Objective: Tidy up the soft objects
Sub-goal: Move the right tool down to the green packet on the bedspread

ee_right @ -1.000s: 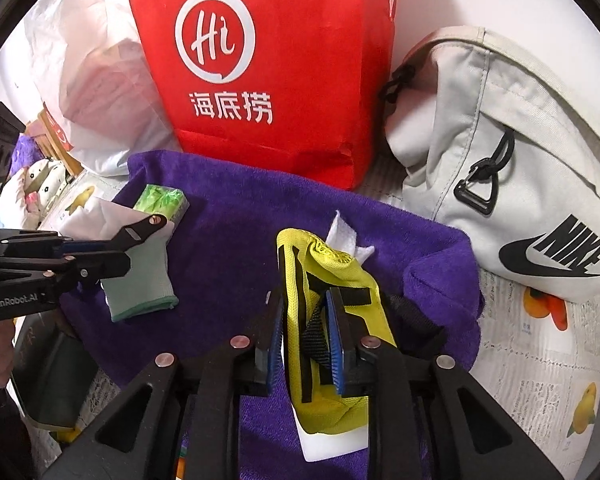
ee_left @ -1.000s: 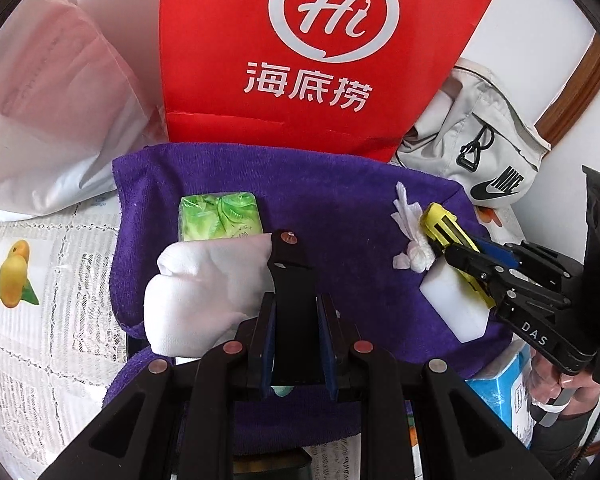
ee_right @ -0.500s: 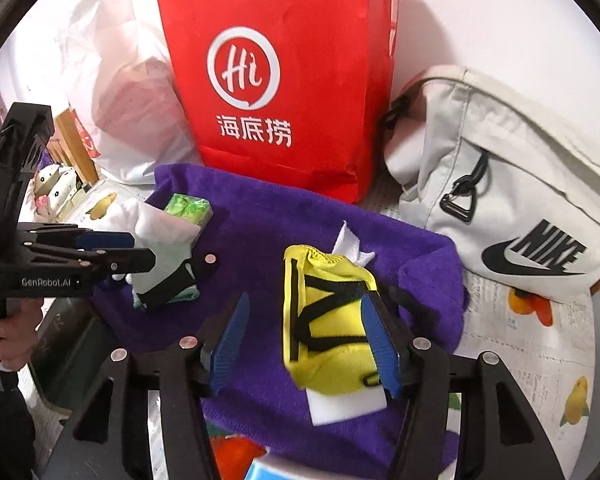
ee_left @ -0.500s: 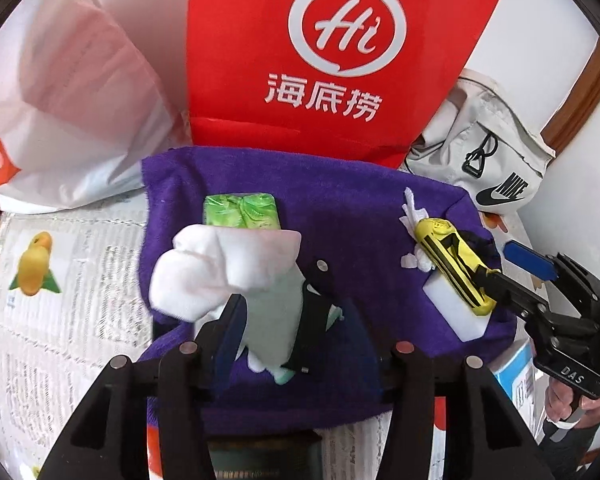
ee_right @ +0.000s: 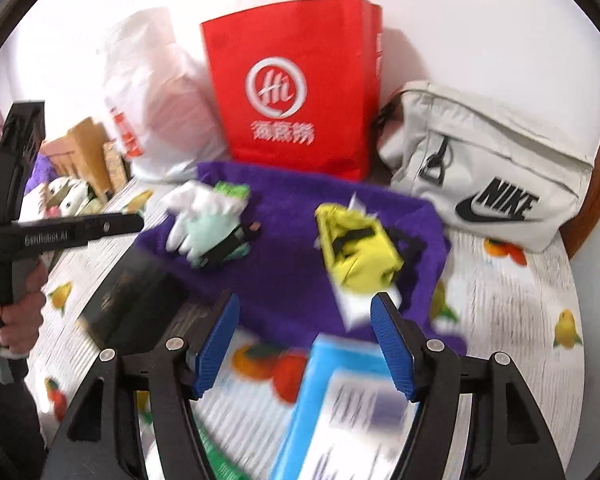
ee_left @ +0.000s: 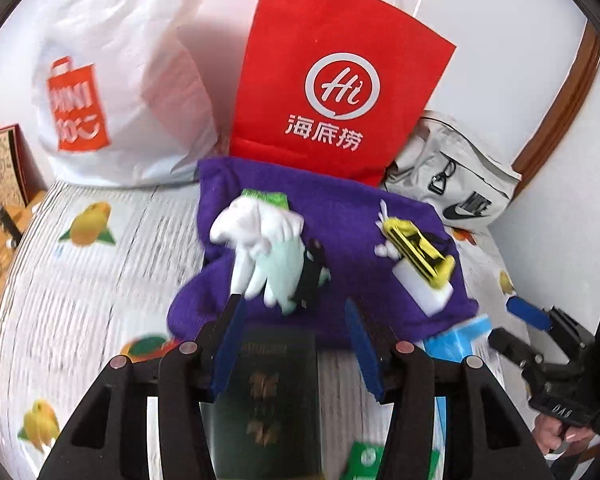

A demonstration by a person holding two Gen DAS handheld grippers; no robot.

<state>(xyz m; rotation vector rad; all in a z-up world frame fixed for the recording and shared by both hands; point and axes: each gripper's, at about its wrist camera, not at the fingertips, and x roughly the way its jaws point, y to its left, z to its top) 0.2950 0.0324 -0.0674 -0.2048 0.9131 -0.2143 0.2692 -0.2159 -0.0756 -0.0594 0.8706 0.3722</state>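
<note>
Where a fruit-printed white cloth covers the tabletop [ee_right: 512, 320] against a white wall, a purple fleece towel [ee_right: 284, 272] carries a crumpled white-and-mint glove [ee_left: 268, 248] and a yellow black-strapped pouch [ee_right: 356, 248]. Behind stand a red paper bag [ee_left: 332, 80] and a white plastic bag [ee_left: 112, 80], contents hidden. Left hand-held gripper [ee_left: 294, 336] and right hand-held gripper [ee_right: 304, 340] gape wide, holding nothing.

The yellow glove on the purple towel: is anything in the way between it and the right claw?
No, nothing visible blocks it. The right claw is open and empty, and the yellow glove lies straight ahead on the purple towel. Only bare towel and a white block under the glove's near end sit between them.
</note>
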